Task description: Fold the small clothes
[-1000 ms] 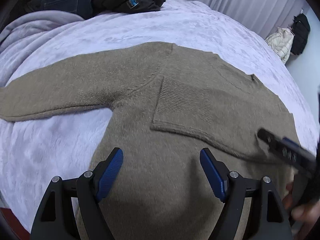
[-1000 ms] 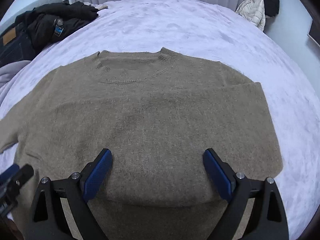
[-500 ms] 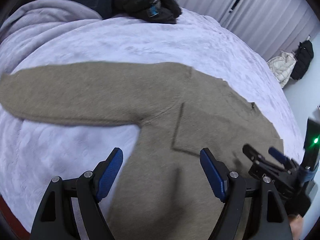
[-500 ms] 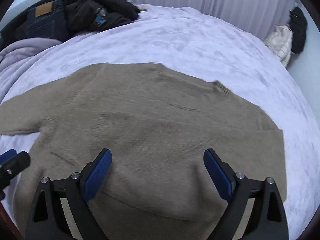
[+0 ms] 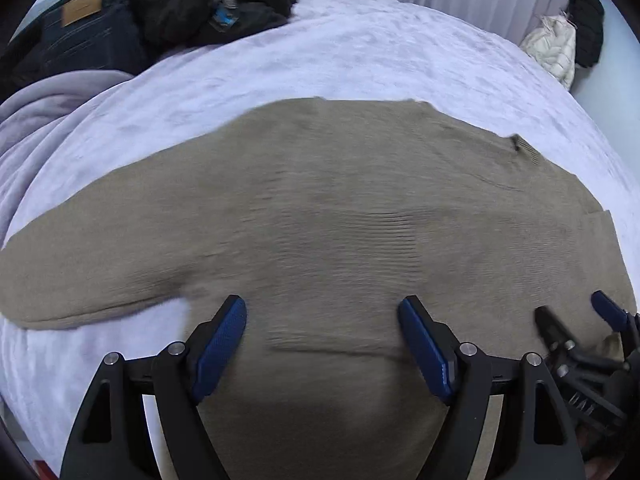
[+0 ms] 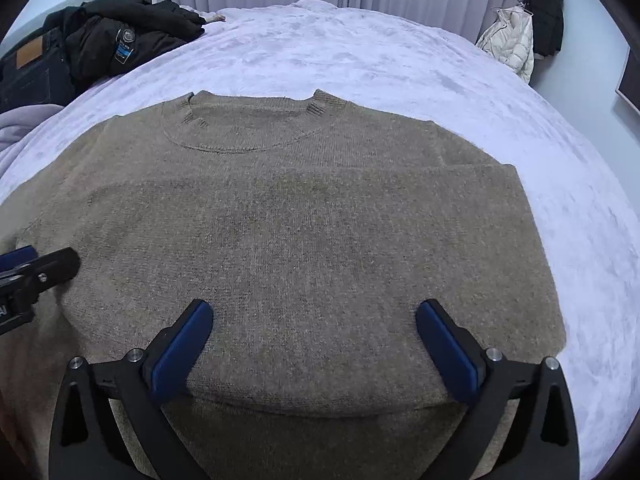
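Brown knit fills the middle of both views: the sweater (image 6: 304, 216) lies flat on the bed (image 6: 400, 60), neckline toward the top of the right wrist frame. One sleeve is already folded across the chest, its edge a straight line at centre right, while the other sleeve (image 5: 100, 248) runs out flat to the left edge of the left wrist frame.

We hold the left hand-held gripper (image 5: 322, 340) spread wide and empty over the lower body near that sleeve's underarm; the right hand-held gripper (image 6: 314, 342) is just as wide and empty above the hem.

We judge the step in hand to be the second sleeve fold — it is not yet begun. Next we would lower the left tool onto the sleeve, pinch the knit, and carry it across the chest to match the first, with the right tool free to pin the body.

Dark clothes (image 6: 116, 44) sit piled at the upper left, well apart from the work.
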The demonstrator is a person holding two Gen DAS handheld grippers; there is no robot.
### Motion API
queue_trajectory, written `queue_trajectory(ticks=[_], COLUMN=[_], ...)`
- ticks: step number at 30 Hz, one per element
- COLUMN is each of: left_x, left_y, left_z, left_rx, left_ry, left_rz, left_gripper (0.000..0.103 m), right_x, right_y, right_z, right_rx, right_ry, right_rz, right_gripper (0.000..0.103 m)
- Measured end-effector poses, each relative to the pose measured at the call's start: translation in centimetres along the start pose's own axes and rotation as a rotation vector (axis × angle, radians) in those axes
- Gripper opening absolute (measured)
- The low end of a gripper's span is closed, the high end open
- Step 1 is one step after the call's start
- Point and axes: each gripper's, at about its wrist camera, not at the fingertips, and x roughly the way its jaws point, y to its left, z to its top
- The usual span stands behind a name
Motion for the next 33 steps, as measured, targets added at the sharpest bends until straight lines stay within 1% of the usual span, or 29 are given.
queue_trajectory(ticks=[2, 4, 6, 7, 9, 10, 11, 12, 13, 14, 16, 17, 18, 19, 21, 22, 24, 26, 28, 30, 31, 32, 33], left_x=[-0.8, -1.8, -2.2, -2.1, -1.7, -1.6, -1.6, -1.7, -2.0, -2.3, -3.2, -3.8, -4.4, -4.9, -4.7, -4.3, -3.4, -2.7, -2.1, -1.4, -1.3, -1.3, -1.5], left_y=[3.3, 7.6, 12.2, 15.0, 20.5, 23.2, 25.3, 27.4, 29.4, 30.7, 32.9, 33.7, 34.6, 35.7, 37.2, 37.8, 38.4, 39.2, 39.8, 40.4, 40.2, 39.6, 39.1], left_z=[-0.2, 0.1, 0.6, 0.8, 0.4, -0.4, -1.4, -2.6, -4.1, -5.2, -7.5, -8.7, -10.0, -11.1, -12.1, -11.9, -10.0, -7.7, -6.2, -4.7, -4.0, -3.3, -2.9], left_rx=[-0.066, -0.147, -0.263, -0.336, -0.51, -0.607, -0.69, -0.778, -0.868, -0.926, -1.016, -1.057, -1.105, -1.134, -1.161, -1.157, -1.092, -1.038, -1.004, -0.959, -0.931, -0.897, -0.84], left_ry=[-0.004, -0.039, -0.056, -0.054, -0.019, -0.015, -0.027, -0.063, -0.105, -0.135, -0.19, -0.208, -0.224, -0.252, -0.255, -0.237, -0.173, -0.15, -0.15, -0.146, -0.138, -0.14, -0.139], left_rz=[-0.019, 0.009, 0.019, 0.042, 0.116, 0.1, 0.05, -0.048, -0.17, -0.249, -0.324, -0.341, -0.321, -0.336, -0.358, -0.347, -0.297, -0.218, -0.164, -0.106, -0.06, -0.018, 0.002], left_gripper=[0.08, 0.08, 0.08, 0.08, 0.08, 0.08, 0.08, 0.08, 0.08, 0.08, 0.08, 0.08, 0.08, 0.08, 0.08, 0.08, 0.08, 0.08, 0.08, 0.08, 0.065, 0.029, 0.014], right_x=[0.0, 0.0, 0.1, 0.0, 0.0, 0.0, 0.0, 0.0, -0.1, -0.1, -0.1, -0.1, -0.1, -0.1, -0.1, -0.1, -0.1, -0.2, -0.4, -0.8, -1.1, -1.4, -1.9], right_y=[0.3, 0.3, 0.2, 0.2, 0.3, 0.2, 0.2, 0.2, 0.2, 0.2, 0.1, 0.1, 0.1, 0.1, 0.1, 0.1, 0.3, 0.5, 0.9, 1.0, 1.2, 1.5, 2.1], right_z=[0.0, 0.0, 0.0, -0.1, -0.1, -0.2, -0.2, -0.2, -0.2, -0.2, -0.3, -0.3, -0.3, -0.3, -0.3, -0.2, -0.1, 0.2, 0.5, 0.9, 1.1, 1.3, 1.6], right_rx=[-0.002, -0.001, 0.002, 0.002, 0.001, 0.001, 0.002, 0.002, 0.003, 0.003, 0.003, 0.003, 0.002, 0.001, 0.001, -0.001, -0.005, -0.012, -0.016, -0.004, 0.012, 0.025, 0.032], right_ry=[-0.009, -0.013, -0.017, -0.02, -0.025, -0.026, -0.028, -0.029, -0.03, -0.031, -0.031, -0.03, -0.031, -0.03, -0.028, -0.026, -0.018, -0.005, 0.012, 0.028, 0.038, 0.045, 0.049], right_rz=[-0.005, -0.004, 0.001, 0.001, -0.002, -0.002, -0.003, -0.002, -0.001, 0.0, 0.001, 0.001, 0.001, 0.0, 0.001, -0.001, -0.01, -0.023, -0.041, -0.039, -0.018, 0.004, 0.033], right_gripper=[0.102, 0.102, 0.102, 0.102, 0.102, 0.102, 0.102, 0.102, 0.102, 0.102, 0.102, 0.102, 0.102, 0.102, 0.102, 0.102, 0.102, 0.102, 0.102, 0.102, 0.102, 0.102, 0.102])
